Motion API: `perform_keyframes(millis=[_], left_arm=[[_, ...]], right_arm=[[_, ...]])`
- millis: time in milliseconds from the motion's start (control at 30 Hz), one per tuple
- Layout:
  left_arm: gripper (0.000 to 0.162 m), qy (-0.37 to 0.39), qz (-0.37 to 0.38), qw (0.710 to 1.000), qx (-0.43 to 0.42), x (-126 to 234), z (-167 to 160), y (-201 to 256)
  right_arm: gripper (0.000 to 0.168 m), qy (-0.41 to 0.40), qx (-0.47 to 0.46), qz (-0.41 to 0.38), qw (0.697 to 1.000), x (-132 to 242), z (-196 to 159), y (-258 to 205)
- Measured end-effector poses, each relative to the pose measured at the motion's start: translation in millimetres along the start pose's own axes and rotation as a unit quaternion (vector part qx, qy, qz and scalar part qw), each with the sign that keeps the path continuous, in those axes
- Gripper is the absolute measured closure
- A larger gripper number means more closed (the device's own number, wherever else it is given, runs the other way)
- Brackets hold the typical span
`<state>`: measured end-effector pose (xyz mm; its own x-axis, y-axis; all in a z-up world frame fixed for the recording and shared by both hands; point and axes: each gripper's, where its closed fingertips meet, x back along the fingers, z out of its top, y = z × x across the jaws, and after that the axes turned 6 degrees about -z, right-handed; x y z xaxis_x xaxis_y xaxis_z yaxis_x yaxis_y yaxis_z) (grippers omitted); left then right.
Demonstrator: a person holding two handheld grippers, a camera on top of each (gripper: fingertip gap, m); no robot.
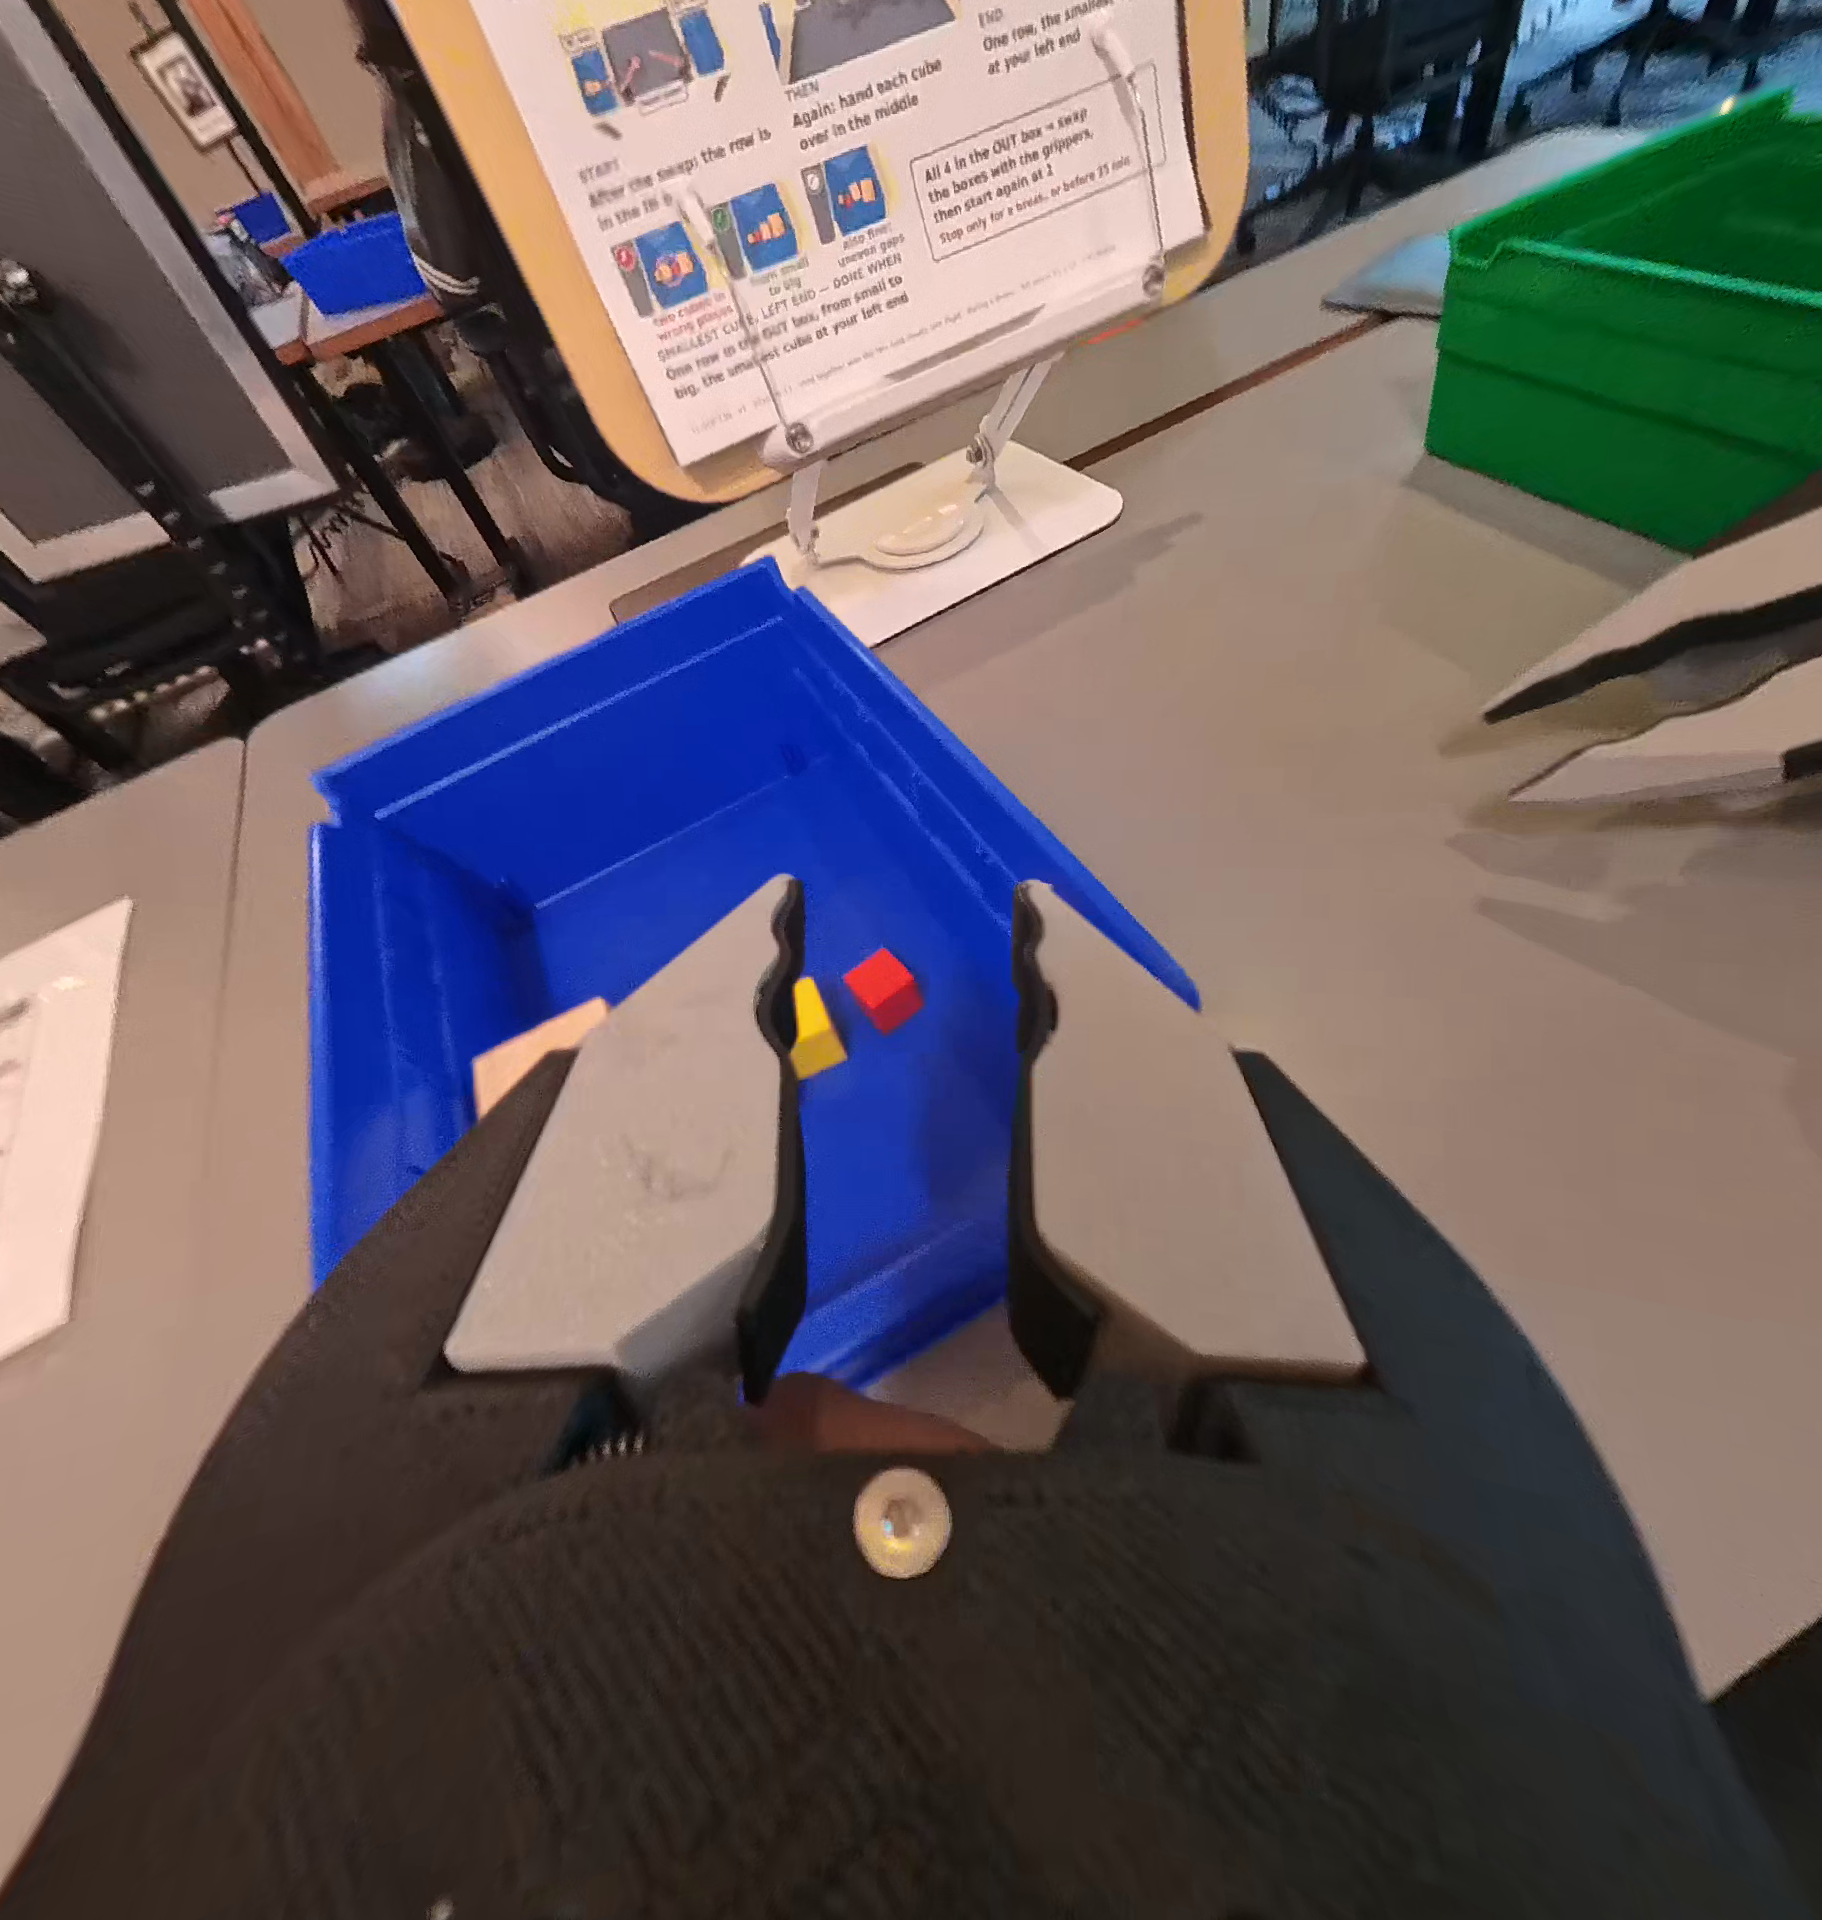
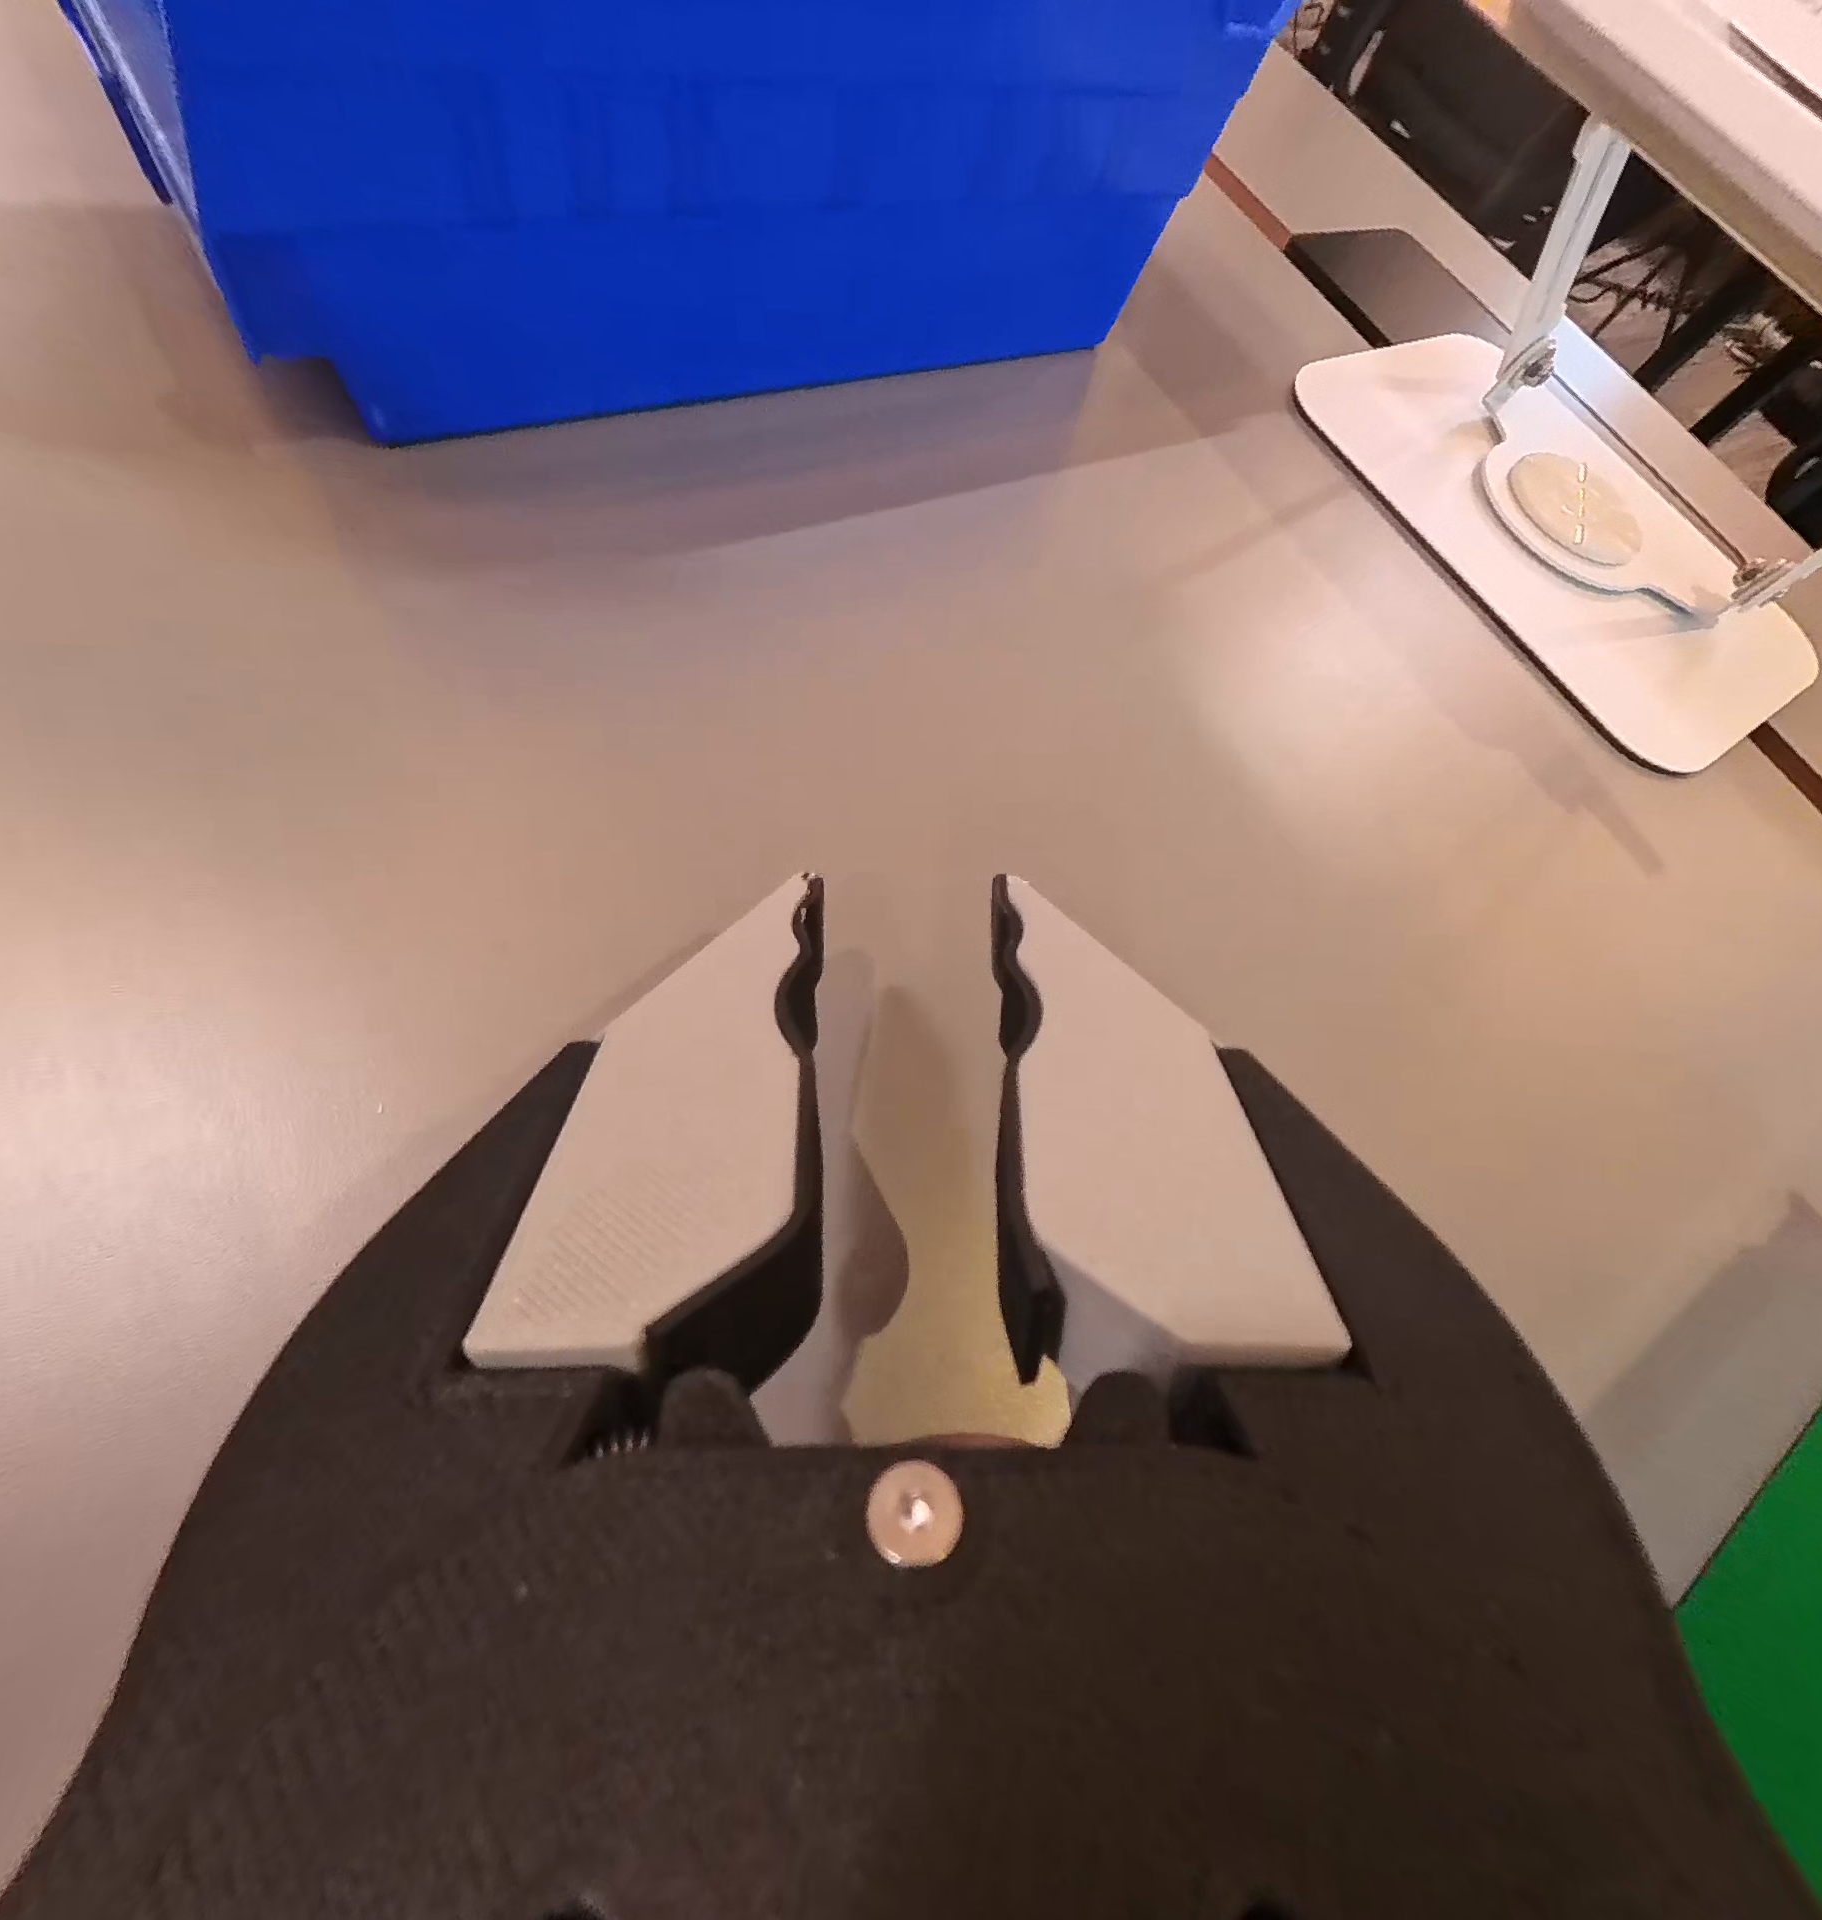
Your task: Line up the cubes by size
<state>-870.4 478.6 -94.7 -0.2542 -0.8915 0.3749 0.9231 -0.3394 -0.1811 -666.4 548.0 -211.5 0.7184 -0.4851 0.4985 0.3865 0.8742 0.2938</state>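
- The cubes lie on the floor of the blue bin (image 1: 616,790): a red cube (image 1: 883,987) towards the bin's right side, a yellow cube (image 1: 813,1029) just beside it on the left and partly hidden, and a pale wooden cube (image 1: 533,1049) further left, mostly covered by the gripper finger.
- Only three cubes show; whether more lie under the fingers cannot be told, so misjudging the size order is a real risk.
- The left gripper (image 1: 902,904) hangs above the bin with its jaws spread and nothing between them, aimed near the red and yellow cubes.
- Those two sit close together, so a descent could, I judge, knock one aside while closing on the other, or pinch both.
- The cubes are small and smooth-faced; an off-centre squeeze may twist one out of the pads.
- The bin walls stand tall around the cubes, and a finger catching the rim could shove the bin across the grey table (image 1: 1302,935).
- The right gripper (image 2: 907,883) waits over bare table, well apart from the bin, jaws likewise parted and empty.
- A green bin (image 1: 1665,343) sits far right, and a document stand (image 1: 948,520) behind the blue bin; a wide swing could strike either.
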Motion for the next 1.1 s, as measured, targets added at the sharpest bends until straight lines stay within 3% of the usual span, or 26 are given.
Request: perform_keyframes(millis=[267,467,600,733,1000,1100], left_arm=[[0.12,-0.125,-0.044,0.979,-0.157,-50,-6,-36],[0.116,-0.188,-0.181,0.91,-0.323,-80,-54,-6],[0.114,-0.256,-0.227,0.881,-0.327,-92,-83,4],[0.111,-0.326,-0.224,0.857,-0.33,-104,-103,-6],[0.107,-0.376,-0.249,0.842,-0.296,-119,-116,-13],[0.118,-0.368,-0.266,0.845,-0.282,-123,-117,-9]], right_arm=[[0.138,-0.001,0.007,0.002,1.0,0,0,-3],[0.138,0.002,0.003,0.002,1.0,1,1,-1],[0.138,-0.006,0.002,0.006,1.0,-2,-3,-2],[0.138,-0.011,0.004,0.008,1.0,-3,-5,-3],[0.138,-0.008,-0.014,0.019,1.0,-3,-5,-2],[0.138,-0.004,-0.013,0.02,1.0,-2,-3,-3]])
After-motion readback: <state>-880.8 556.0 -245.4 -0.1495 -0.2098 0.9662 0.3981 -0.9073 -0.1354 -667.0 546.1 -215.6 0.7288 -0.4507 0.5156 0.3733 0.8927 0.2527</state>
